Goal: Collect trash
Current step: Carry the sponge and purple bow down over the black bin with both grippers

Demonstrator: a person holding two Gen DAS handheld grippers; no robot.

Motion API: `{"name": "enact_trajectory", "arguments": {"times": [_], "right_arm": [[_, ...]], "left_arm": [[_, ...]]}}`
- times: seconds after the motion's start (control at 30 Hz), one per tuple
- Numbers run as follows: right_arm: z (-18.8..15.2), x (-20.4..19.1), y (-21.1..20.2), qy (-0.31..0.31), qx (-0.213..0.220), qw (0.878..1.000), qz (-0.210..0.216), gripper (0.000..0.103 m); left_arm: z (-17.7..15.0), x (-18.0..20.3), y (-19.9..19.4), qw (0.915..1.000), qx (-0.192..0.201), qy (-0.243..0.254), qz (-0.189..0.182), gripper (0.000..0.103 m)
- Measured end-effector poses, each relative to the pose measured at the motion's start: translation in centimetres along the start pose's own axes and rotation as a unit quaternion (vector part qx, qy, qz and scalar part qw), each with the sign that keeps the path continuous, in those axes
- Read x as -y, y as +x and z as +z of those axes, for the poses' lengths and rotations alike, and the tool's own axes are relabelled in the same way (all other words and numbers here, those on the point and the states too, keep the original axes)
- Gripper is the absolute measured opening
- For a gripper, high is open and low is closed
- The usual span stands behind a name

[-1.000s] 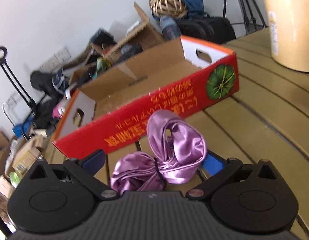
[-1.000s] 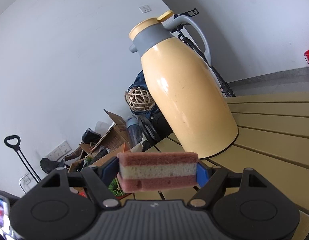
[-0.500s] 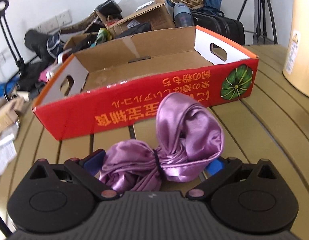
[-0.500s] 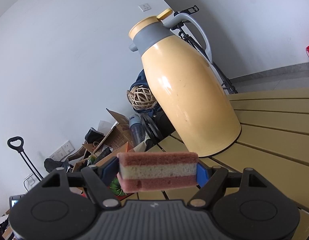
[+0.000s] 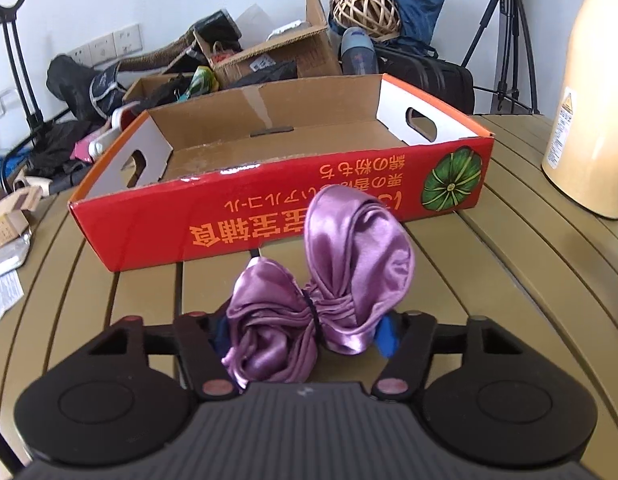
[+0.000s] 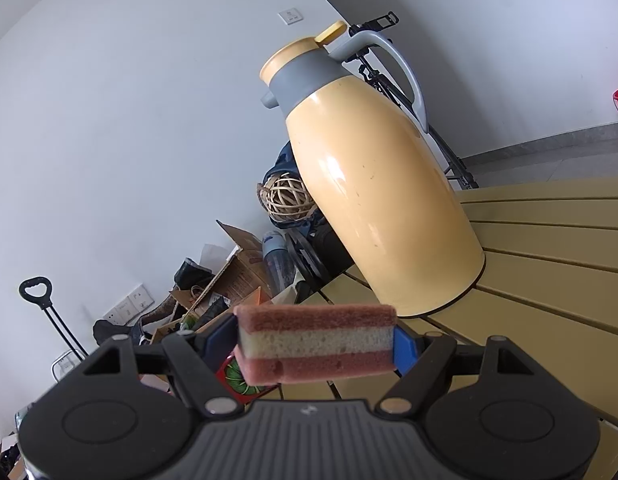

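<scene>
A purple satin cloth bundle (image 5: 349,264), tied at its middle, lies on the slatted table (image 5: 509,280) just in front of a red cardboard box (image 5: 269,216) with an open top. My left gripper (image 5: 305,336) straddles the bundle and its jaws are closing, the blue pads (image 5: 387,340) pressing into the cloth from both sides. In the right wrist view my right gripper (image 6: 315,342) is shut on a pink and cream layered sponge (image 6: 317,320), held in the air above the table. A corner of the red box (image 6: 239,376) shows under the sponge.
A tall yellow thermos jug (image 6: 381,184) stands on the table to the right of the box; its body (image 5: 585,120) fills the right edge of the left wrist view. Beyond the table lie cardboard boxes (image 5: 277,56), bags, a wicker ball (image 5: 365,8) and a tripod (image 5: 505,40).
The left gripper's jaws have come in from wide apart onto the purple cloth, and its view has rolled level and shifted a little. The right gripper and sponge have not moved.
</scene>
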State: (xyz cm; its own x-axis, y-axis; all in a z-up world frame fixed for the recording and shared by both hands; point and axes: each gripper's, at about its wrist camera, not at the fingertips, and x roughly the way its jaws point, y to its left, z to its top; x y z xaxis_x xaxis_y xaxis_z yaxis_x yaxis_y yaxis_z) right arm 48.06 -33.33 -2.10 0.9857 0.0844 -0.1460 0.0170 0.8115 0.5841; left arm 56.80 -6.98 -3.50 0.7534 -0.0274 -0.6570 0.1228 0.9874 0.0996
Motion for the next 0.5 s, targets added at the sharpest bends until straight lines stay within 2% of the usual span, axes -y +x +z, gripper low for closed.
{"name": "enact_trajectory", "arguments": {"times": [0.1, 0.5], "right_arm": [[0.0, 0.0, -0.1, 0.001, 0.0, 1.0, 0.004, 0.077], [-0.3, -1.4, -0.8, -0.02, -0.009, 0.999, 0.024, 0.077]], "left_arm": [[-0.1, 0.0, -0.9, 0.9999, 0.01, -0.004, -0.001, 0.055], [-0.4, -0.3, -6.3, 0.9979, 0.062, -0.02, -0.009, 0.055]]}}
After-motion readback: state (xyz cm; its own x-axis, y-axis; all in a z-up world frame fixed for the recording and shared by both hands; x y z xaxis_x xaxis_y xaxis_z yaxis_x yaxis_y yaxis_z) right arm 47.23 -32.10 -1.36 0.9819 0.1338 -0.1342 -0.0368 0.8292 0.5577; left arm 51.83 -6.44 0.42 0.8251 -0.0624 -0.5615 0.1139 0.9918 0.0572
